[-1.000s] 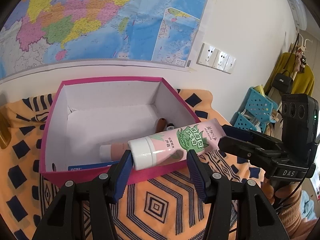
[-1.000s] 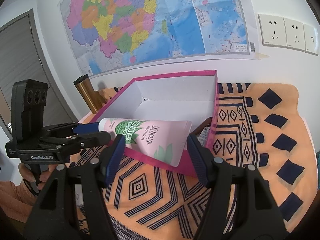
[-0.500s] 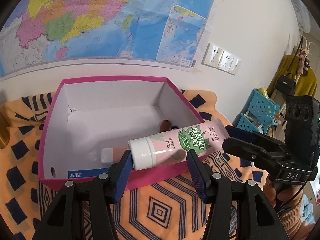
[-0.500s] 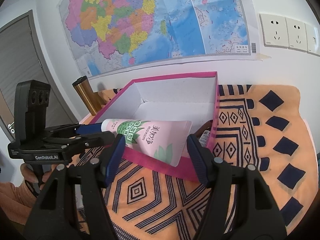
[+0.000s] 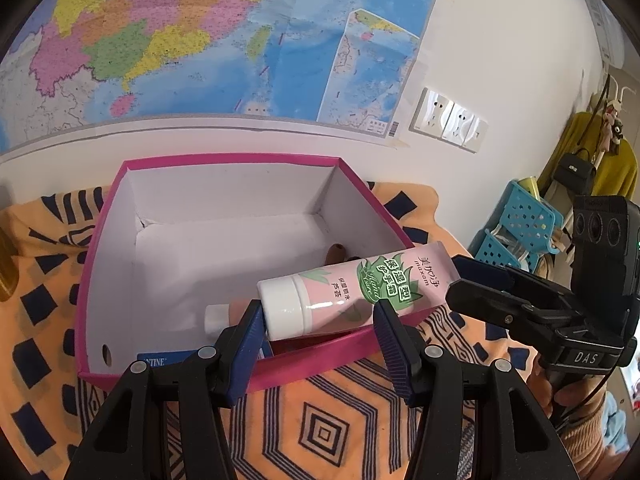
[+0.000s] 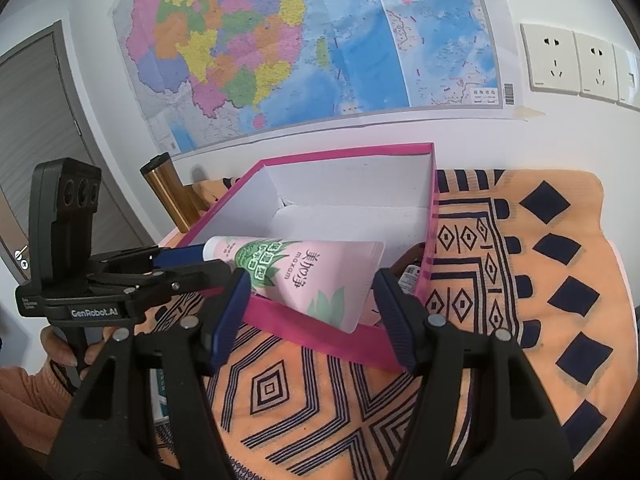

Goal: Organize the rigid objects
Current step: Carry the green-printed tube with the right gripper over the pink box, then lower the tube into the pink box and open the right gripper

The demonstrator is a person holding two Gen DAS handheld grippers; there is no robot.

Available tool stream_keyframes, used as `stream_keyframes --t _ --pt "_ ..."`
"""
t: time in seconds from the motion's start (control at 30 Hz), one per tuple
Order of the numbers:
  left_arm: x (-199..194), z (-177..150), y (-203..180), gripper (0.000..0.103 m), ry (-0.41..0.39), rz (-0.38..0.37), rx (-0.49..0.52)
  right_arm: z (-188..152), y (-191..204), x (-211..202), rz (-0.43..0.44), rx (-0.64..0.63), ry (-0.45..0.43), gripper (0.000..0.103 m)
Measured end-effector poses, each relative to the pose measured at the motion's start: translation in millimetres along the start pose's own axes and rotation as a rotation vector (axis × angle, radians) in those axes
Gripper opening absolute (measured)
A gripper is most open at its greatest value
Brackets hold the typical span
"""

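Pink tube [image 5: 356, 292] sits mid-frame, over pink box [image 5: 224, 160] front rim. Left gripper [image 5: 320, 328] clamps its cap; right gripper [image 6: 310, 300] clamps its tail.

Both grippers meet on one tube, each held by a hand

The left gripper [image 5: 316, 320] points down at a slant, its blue pads [image 5: 246, 340] set narrowly with the capped end of the pink tube [image 5: 360, 292] wedged aslant between them. The right gripper [image 6: 310, 292] faces it from the other side, tilted less steeply, its jaws wider and closed across the tube's flat tail. The left hand [image 6: 64, 352], in an orange sleeve, wraps its gripper's handle; the right hand [image 5: 568, 392] grasps its own handle from below.
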State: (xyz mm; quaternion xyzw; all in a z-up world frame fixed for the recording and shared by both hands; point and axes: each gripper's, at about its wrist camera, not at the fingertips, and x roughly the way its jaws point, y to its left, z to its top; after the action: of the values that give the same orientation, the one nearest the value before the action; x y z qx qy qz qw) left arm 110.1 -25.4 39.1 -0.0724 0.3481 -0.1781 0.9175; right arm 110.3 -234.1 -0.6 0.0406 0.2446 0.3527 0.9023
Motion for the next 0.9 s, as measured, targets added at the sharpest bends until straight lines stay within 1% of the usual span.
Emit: stream_keyframes --t 0.6,0.83,0.9 --pt "21.1 6.6 11.7 0.055 0.031 0.024 -0.014 2.8 -7.2 20.9 -0.028 0.009 0.033 0.066" --pt "36.2 8.0 19.5 0.055 0.07 0.03 -0.021 2.2 -6.4 34.1 -0.072 -0.023 0.062 0.066" --pt "40.6 8.1 22.0 0.055 0.08 0.036 -0.026 2.6 -8.9 37.6 -0.07 -0.02 0.073 0.066"
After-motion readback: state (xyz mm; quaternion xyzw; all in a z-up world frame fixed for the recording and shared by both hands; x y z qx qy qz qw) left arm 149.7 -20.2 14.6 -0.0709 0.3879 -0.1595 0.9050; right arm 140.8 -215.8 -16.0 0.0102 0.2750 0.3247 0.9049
